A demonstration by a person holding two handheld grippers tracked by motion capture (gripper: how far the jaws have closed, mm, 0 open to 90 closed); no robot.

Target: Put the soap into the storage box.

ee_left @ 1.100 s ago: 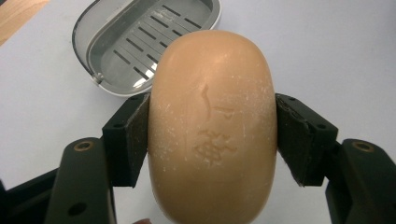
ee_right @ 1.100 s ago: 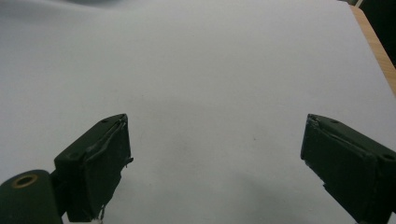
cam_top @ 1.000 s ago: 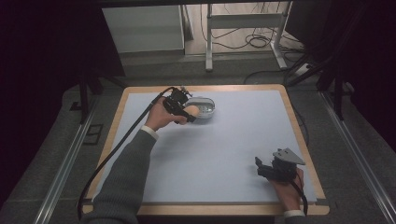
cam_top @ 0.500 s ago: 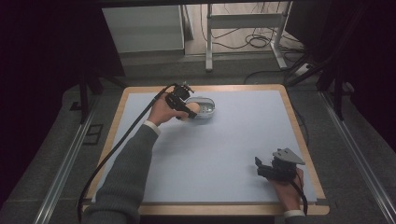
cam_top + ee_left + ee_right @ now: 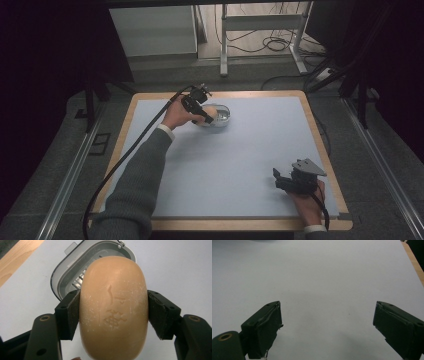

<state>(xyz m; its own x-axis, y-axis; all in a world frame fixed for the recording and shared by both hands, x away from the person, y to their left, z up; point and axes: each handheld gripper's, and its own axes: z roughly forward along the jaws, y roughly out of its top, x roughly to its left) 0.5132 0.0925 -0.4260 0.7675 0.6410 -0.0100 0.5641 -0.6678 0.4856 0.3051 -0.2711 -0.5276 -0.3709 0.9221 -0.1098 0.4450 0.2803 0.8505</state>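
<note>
**Soap bar clamped over its dish at the far side of the counter**

From the high view, the left gripper sits at the far left part of the counter, over a small grey soap dish. The hand and gripper body cover much of the dish, and the soap bar shows as no more than a small tan patch. The right gripper rests near the counter's near right corner, well apart from the dish; its jaws are too small here to judge. The counter has a pale blue-grey top with a wooden border. Beyond it lie a grey floor, metal frame legs and loose cables, with dark surroundings on both sides.

In the left gripper view, the left gripper is clenched on the soap bar, one black pad pressing each long side. The bar is tan, rounded and oblong, with a faint stamped mark and whitish scuffs; its lower end is cut off by the frame. It hides most of the open grey soap dish behind it, where slatted ribs peek out.

In the right gripper view, the right gripper stands released, jaws wide apart over bare counter.
</note>
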